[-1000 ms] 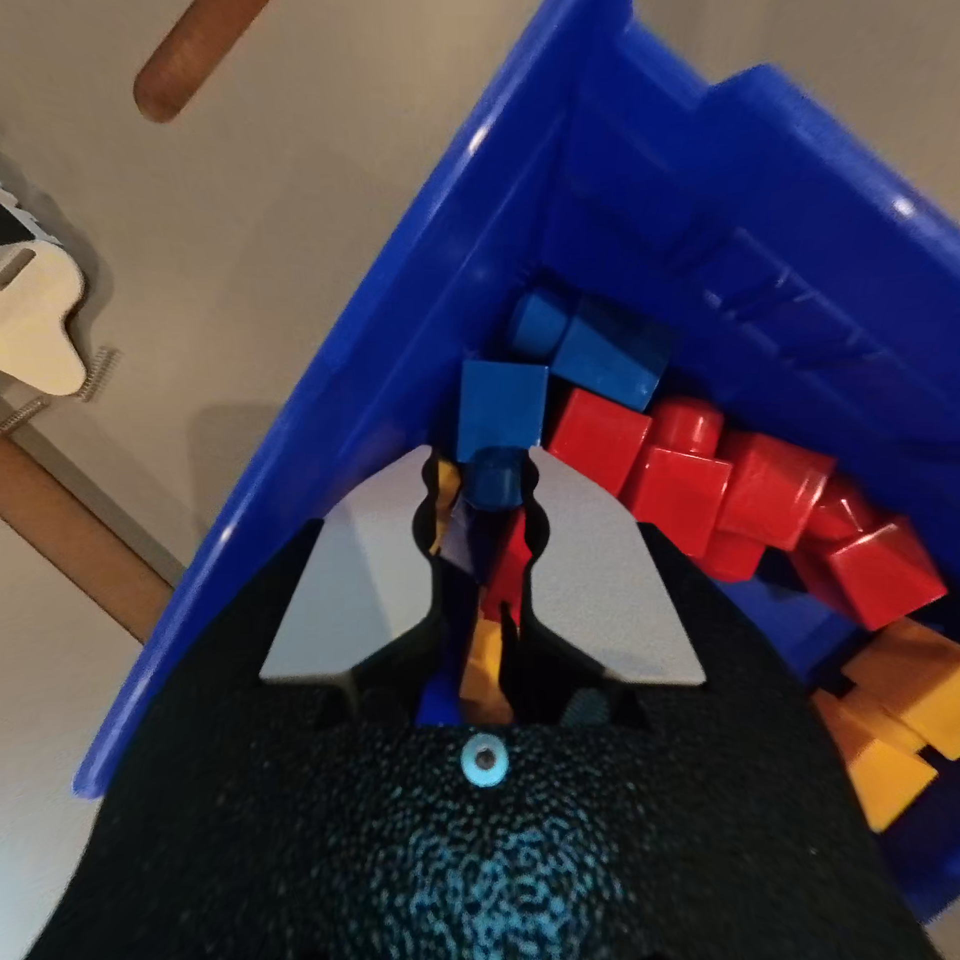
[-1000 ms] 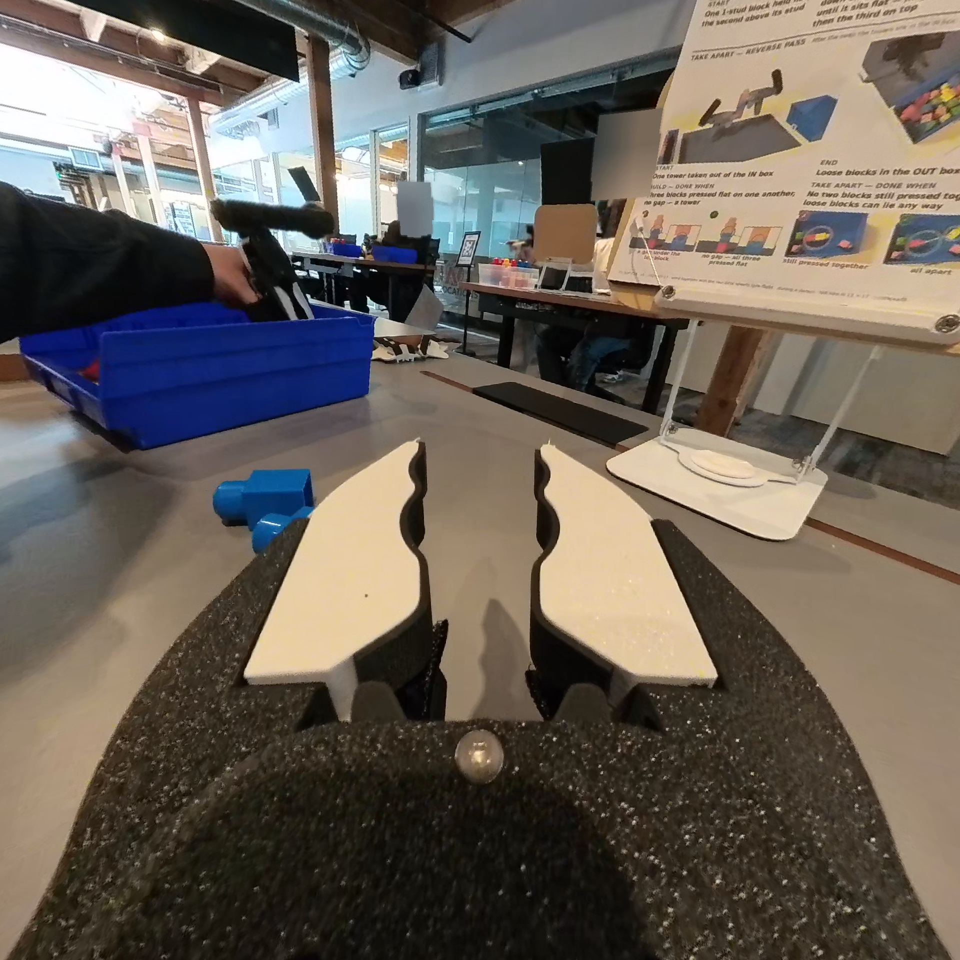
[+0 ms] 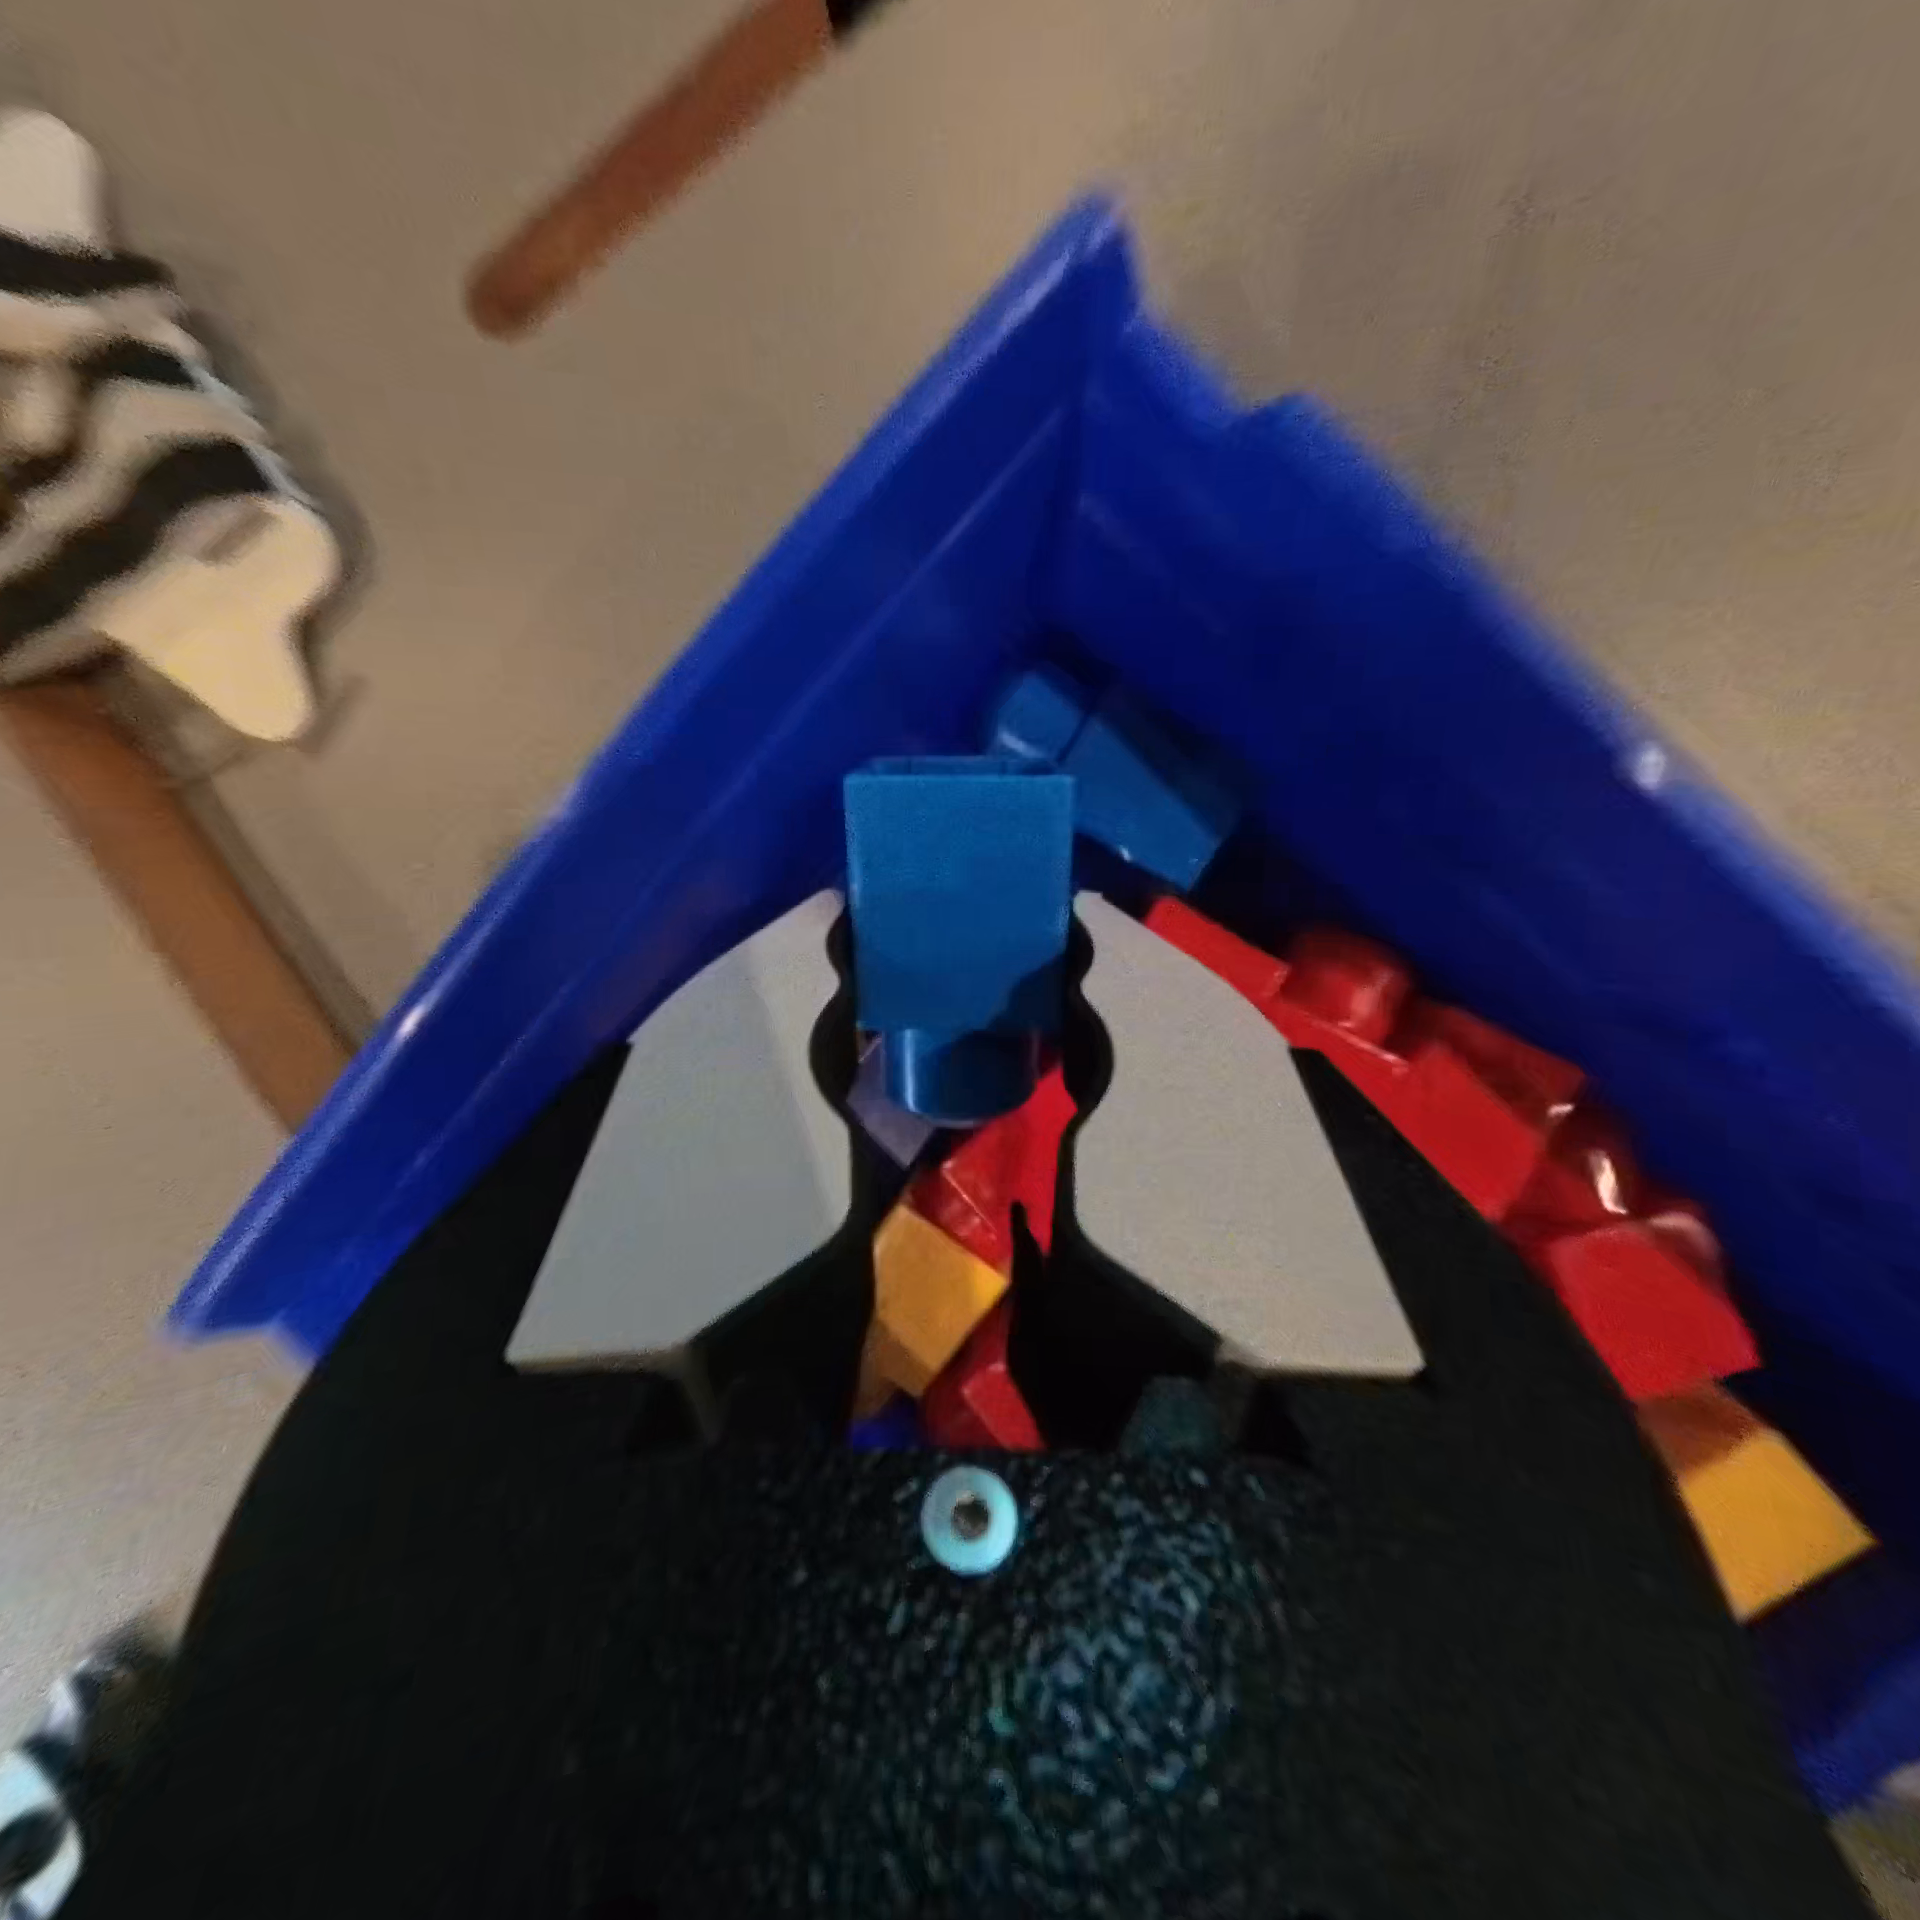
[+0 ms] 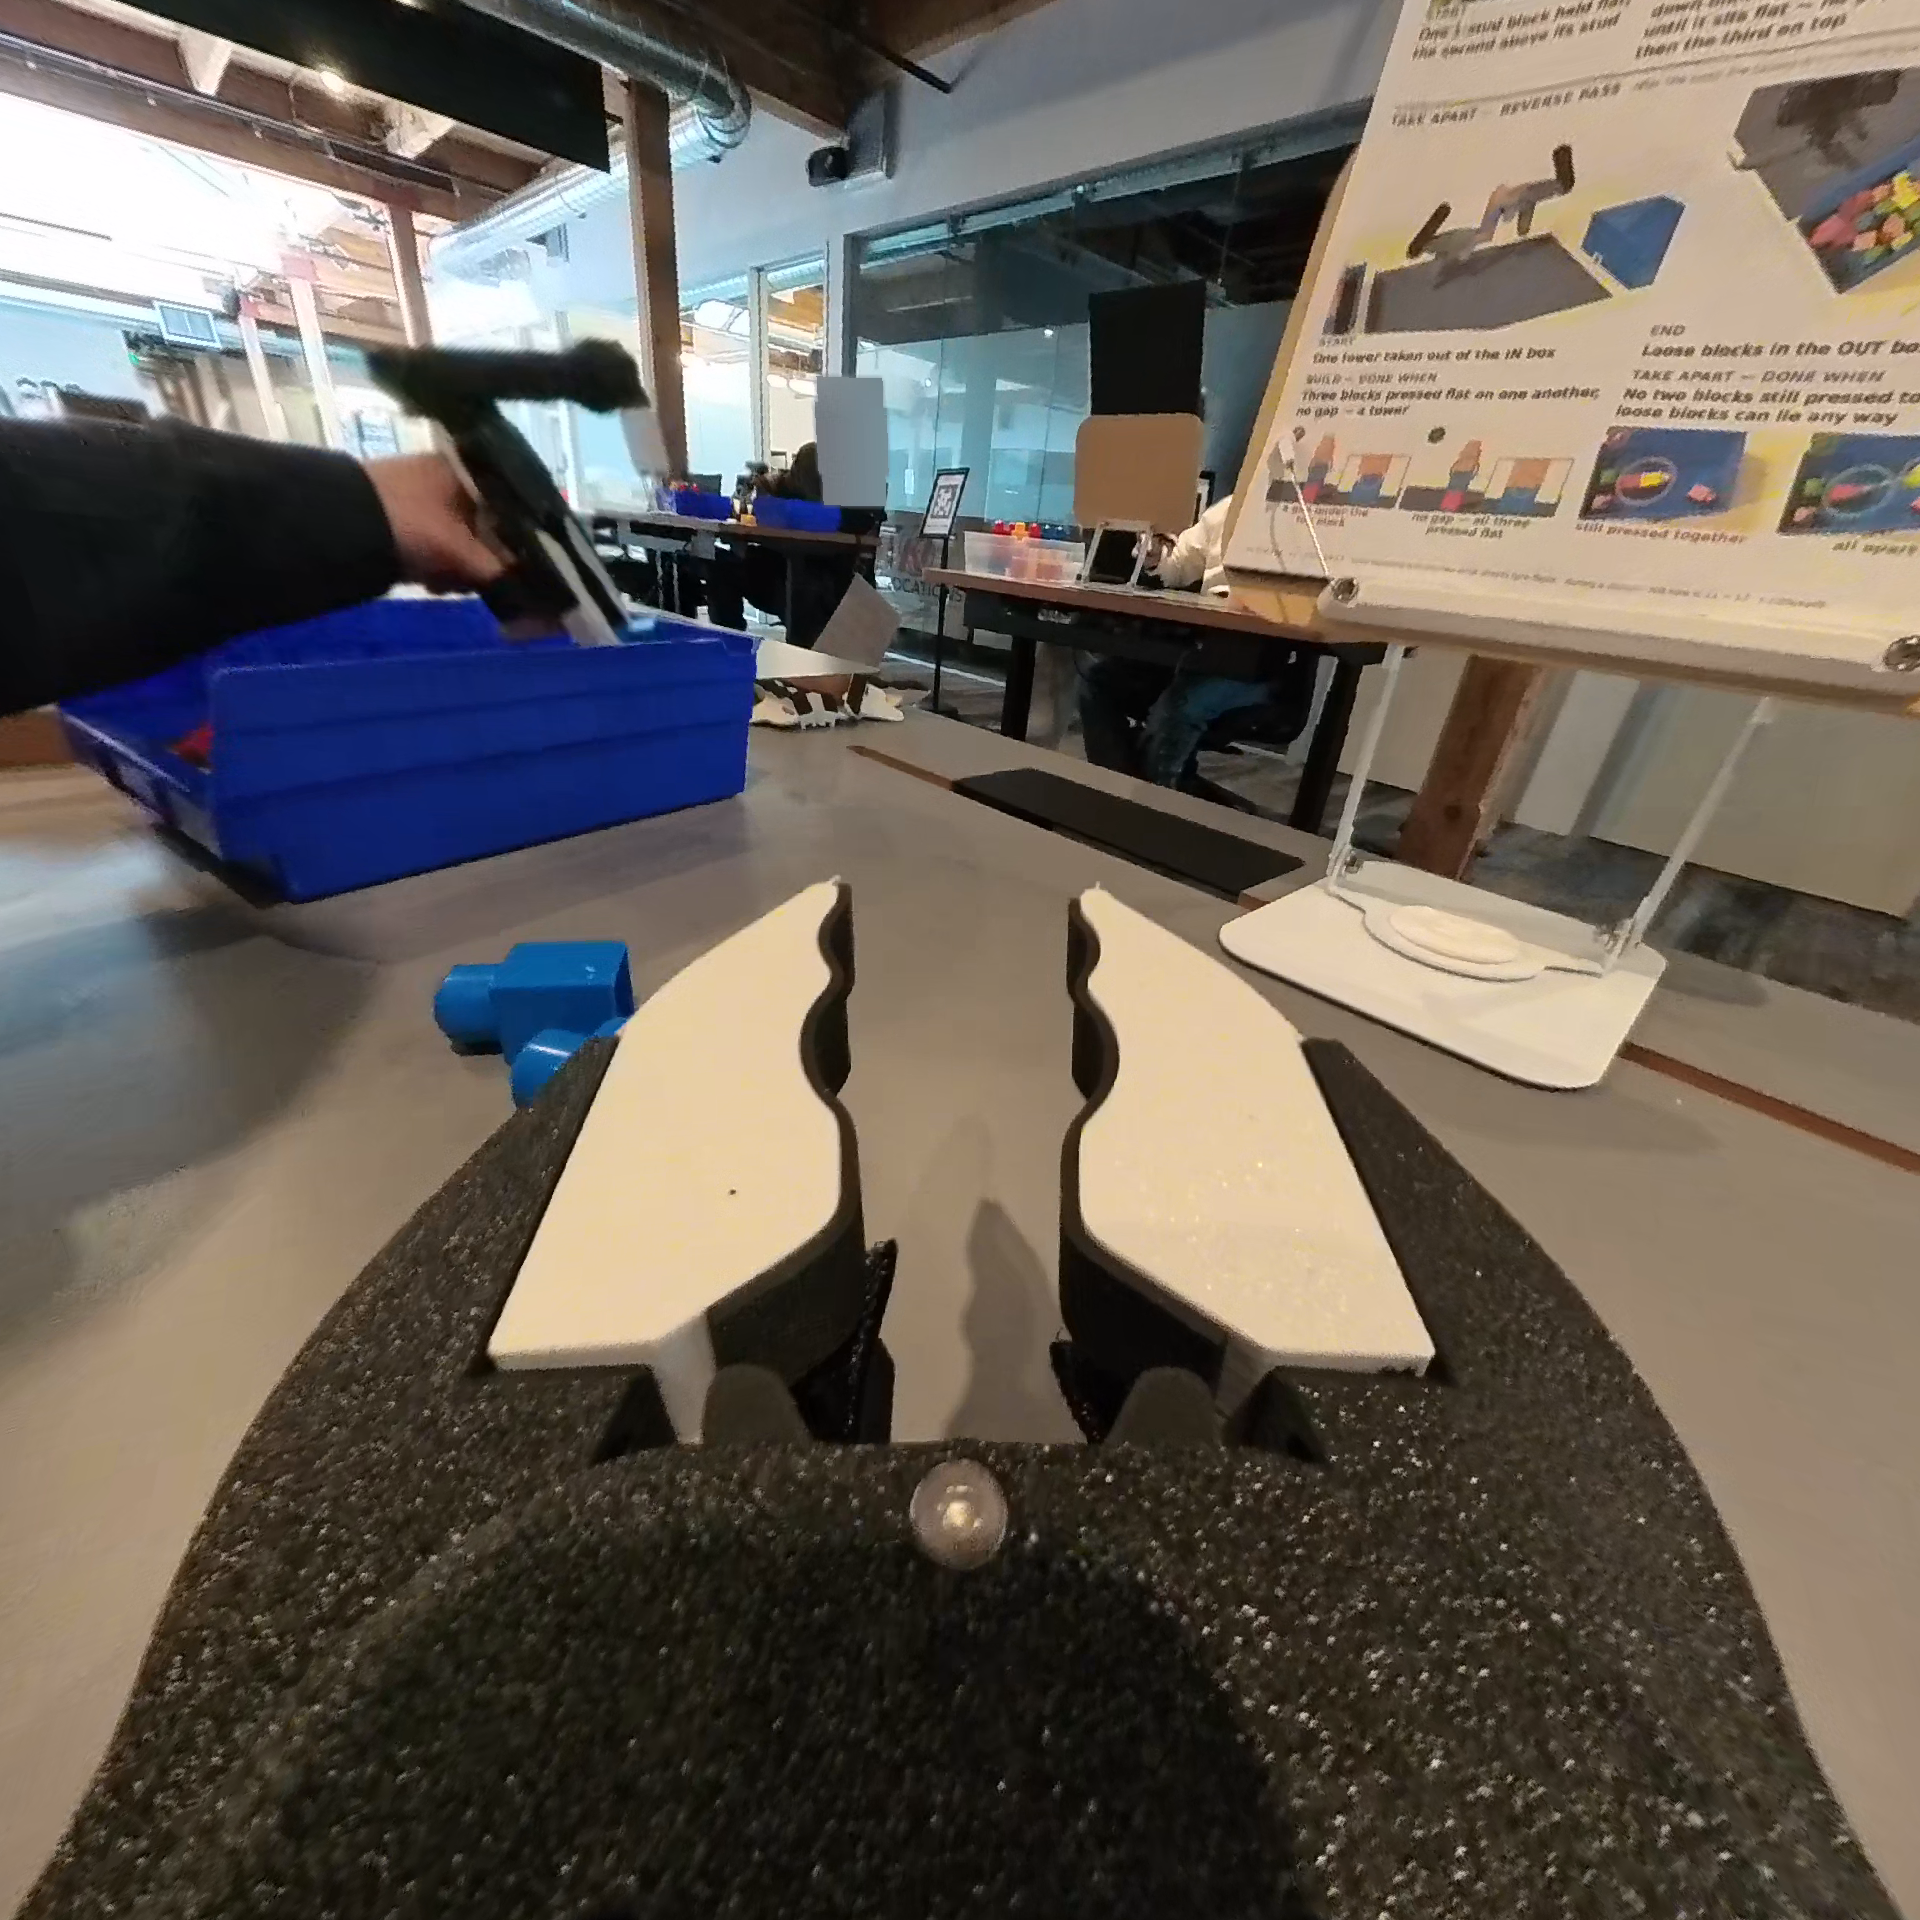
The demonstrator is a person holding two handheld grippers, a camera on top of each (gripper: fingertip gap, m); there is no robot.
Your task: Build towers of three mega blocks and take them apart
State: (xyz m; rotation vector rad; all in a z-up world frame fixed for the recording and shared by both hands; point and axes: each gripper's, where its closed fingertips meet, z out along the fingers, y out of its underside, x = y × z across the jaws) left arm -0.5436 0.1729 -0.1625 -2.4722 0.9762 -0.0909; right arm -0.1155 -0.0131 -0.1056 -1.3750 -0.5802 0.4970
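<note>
Pinching a blue block [image 3: 958,904] between its fingertips, the left claw [image 3: 961,940] hangs over the blue bin [image 3: 644,894], the block's round stud pointing back toward the camera. Below it, inside the bin, lie more loose blocks: another blue one [image 3: 1138,805] in the corner, a run of red blocks [image 3: 1475,1164] along the wall, and orange blocks [image 3: 1756,1517] nearer the claw's body. Much of that pile is hidden behind the claw, and the whole left wrist view is smeared with blur.

The right claw [image 4: 961,914] rests low over the grey table [image 4: 260,1143], its white fingers [image 4: 707,1132] spread apart with nothing between them. Just beside its left finger lie two blue blocks [image 4: 540,997] on their sides, the nearer one partly cut off by the claw. Farther off, a sleeved hand [image 4: 436,520] holds the left claw at the bin. A white stand [image 4: 1455,966] carrying an instruction sheet stands to the right.
</note>
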